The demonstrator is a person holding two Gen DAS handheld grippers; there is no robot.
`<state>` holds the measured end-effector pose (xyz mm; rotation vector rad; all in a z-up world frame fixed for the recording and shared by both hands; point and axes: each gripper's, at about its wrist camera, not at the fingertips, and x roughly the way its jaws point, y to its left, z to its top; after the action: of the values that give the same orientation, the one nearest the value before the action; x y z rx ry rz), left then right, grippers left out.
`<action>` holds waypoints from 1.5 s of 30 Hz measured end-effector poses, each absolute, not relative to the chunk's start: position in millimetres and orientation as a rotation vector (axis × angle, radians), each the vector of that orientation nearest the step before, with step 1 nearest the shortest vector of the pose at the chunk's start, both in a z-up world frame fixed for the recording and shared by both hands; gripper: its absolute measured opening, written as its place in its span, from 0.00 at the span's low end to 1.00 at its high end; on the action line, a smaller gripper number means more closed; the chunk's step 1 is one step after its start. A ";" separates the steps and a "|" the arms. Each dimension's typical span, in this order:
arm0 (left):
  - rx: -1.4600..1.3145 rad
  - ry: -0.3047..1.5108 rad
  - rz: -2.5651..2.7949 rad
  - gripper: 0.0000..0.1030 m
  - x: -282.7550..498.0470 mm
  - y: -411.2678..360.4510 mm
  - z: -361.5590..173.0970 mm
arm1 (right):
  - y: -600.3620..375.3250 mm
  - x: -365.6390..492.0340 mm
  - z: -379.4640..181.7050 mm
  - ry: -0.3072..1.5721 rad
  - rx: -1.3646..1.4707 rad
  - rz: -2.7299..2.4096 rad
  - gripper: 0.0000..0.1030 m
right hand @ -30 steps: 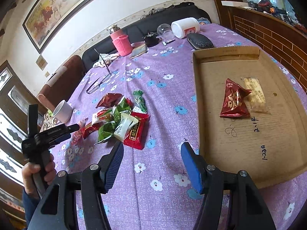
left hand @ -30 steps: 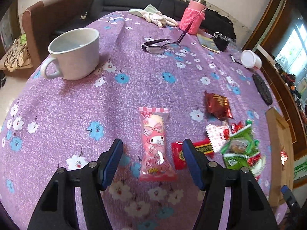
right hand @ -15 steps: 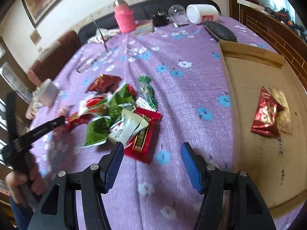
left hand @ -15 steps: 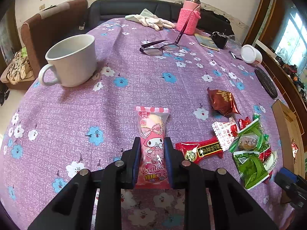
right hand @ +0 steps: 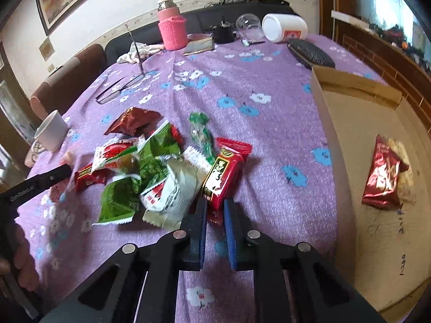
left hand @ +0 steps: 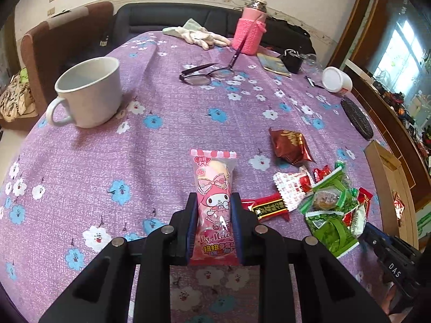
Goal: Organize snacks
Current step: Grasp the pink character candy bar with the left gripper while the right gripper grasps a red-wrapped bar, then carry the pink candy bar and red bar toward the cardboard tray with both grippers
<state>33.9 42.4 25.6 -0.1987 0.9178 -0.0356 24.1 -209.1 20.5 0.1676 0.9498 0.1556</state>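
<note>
Your left gripper (left hand: pixel 213 216) clamps the pink cartoon-print snack packet (left hand: pixel 214 202) near the table's front edge. Your right gripper (right hand: pixel 215 212) pinches the red rectangular snack bar (right hand: pixel 222 180) beside the wrapper pile (right hand: pixel 150 172). Two snacks lie in the cardboard tray (right hand: pixel 350 123), shown clearly only in the right view; most remain.

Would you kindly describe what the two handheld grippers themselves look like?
Both are alike. The left gripper and right gripper each have matte black, angular, forked arms with round silver bolt heads at the joints and flat blue pads on the inner faces of the fingers. White lettering marks the black bodies. No cables or sleeves show.
</note>
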 end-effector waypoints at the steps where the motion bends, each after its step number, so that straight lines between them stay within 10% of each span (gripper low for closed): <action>1: -0.194 0.921 -0.038 0.22 34.0 40.9 25.3 | -210.3 24.2 21.3 0.958 0.189 0.169 0.14; 10: -0.211 0.944 -0.065 0.22 35.7 40.1 22.8 | -224.6 34.7 27.0 1.001 0.312 0.141 0.38; 23: -0.208 0.934 -0.081 0.22 33.3 37.9 23.5 | -221.3 47.4 19.0 0.910 0.274 0.118 0.21; 45: -0.035 0.790 -0.161 0.22 10.6 -13.9 41.6 | -207.3 20.9 52.9 0.685 0.287 0.309 0.21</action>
<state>10.6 -13.9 41.6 -0.0352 0.7903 -0.1613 20.9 -207.3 52.9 0.2866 0.6852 0.3087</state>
